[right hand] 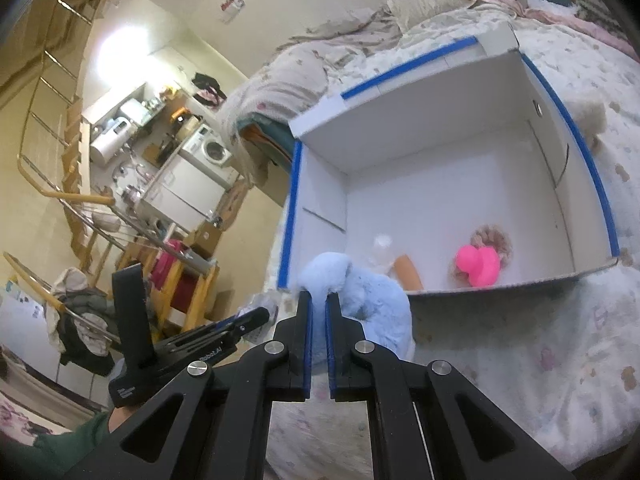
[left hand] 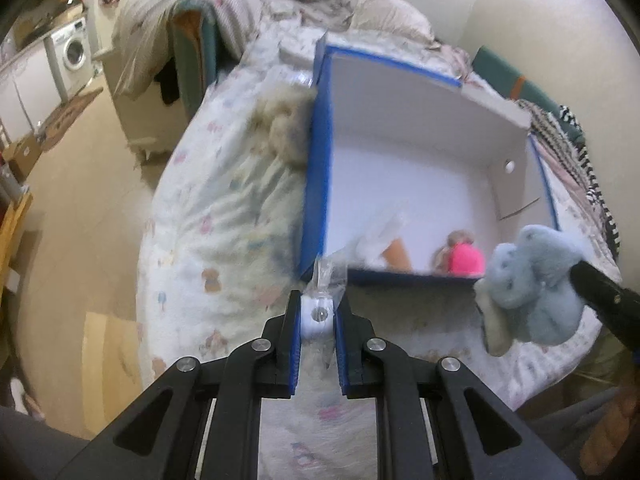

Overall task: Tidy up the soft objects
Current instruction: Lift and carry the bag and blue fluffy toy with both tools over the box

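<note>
Above the bed (right hand: pixel 520 340), just short of the box's near wall, both hands carry loads. Right gripper (right hand: pixel 319 304) has its fingers nearly closed, pinching the pale blue plush toy (left hand: pixel 532 284). Left gripper (left hand: pixel 319 312) has its fingers narrowly apart, clamped on a small white round item in clear plastic wrap (left hand: pixel 320 314); what it is can't be told. White box with blue-taped rim (left hand: pixel 320 168) already holds a pink toy (right hand: pixel 480 264), a beige ring-shaped plush (right hand: pixel 494 236) and an orange piece (right hand: pixel 408 272). To do this well: carry each load clear over the near rim, aim for bare floor further back in the box, release low. A fluffy beige toy (left hand: pixel 288 128) is on the bed, touching the box's outer left wall.
</note>
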`<action>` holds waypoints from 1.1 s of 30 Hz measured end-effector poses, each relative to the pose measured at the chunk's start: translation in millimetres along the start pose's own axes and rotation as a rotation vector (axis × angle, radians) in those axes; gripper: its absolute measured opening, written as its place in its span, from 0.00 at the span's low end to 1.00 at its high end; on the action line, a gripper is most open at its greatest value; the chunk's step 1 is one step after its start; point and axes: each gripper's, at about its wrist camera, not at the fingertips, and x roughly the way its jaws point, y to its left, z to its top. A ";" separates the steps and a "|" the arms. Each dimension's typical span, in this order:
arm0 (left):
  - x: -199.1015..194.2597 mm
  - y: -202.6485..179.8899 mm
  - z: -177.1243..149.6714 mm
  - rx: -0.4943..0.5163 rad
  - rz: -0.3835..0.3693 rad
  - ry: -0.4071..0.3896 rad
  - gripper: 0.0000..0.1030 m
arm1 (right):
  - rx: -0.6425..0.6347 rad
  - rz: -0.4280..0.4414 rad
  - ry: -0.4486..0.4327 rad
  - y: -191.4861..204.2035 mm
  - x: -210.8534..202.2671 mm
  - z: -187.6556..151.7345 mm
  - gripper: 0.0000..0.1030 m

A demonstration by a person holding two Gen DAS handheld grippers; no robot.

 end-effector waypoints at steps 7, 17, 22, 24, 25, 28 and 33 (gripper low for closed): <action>-16.2 -24.7 41.0 0.045 -0.027 -0.045 0.13 | -0.004 0.032 -0.086 11.8 -20.7 29.7 0.07; -8.5 -65.4 103.3 0.133 -0.049 -0.100 0.13 | -0.002 -0.010 -0.162 -1.9 -22.6 86.4 0.07; 16.9 -75.4 117.4 0.147 -0.052 -0.087 0.13 | 0.053 -0.060 -0.185 -30.9 -14.5 97.5 0.07; 32.1 -78.3 116.7 0.154 -0.051 -0.072 0.13 | 0.064 -0.095 -0.185 -43.3 -7.9 96.2 0.07; 38.6 -79.5 116.8 0.154 -0.049 -0.063 0.13 | 0.069 -0.116 -0.176 -49.1 -3.2 95.8 0.07; 61.9 -81.4 112.7 0.164 -0.038 -0.037 0.13 | 0.103 -0.160 -0.133 -68.5 9.9 94.6 0.07; 95.6 -83.5 106.1 0.167 -0.024 0.014 0.13 | 0.087 -0.238 -0.061 -82.8 30.7 88.2 0.07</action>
